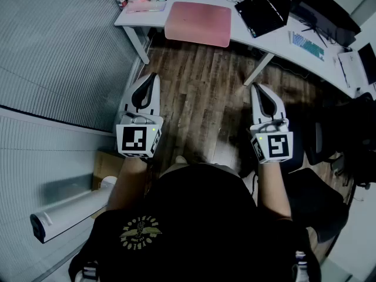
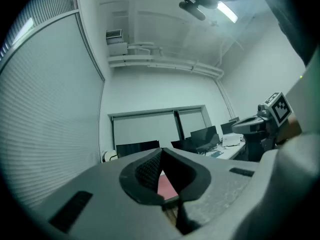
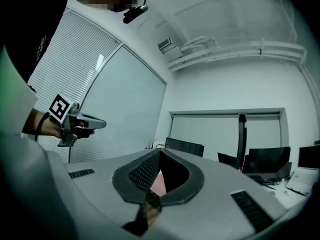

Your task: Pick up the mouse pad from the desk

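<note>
My left gripper (image 1: 152, 77) and right gripper (image 1: 256, 88) hung pressed together and empty, well short of the pink mouse pad (image 1: 198, 22) at the near edge of the desk (image 1: 237, 30), so I judged that closing in and spreading the jaws came first.

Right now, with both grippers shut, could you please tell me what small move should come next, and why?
Probably carry both forward: the left gripper and right gripper hang shut and empty over the wooden floor, well short of the pink rectangular mouse pad on the white desk.
</note>
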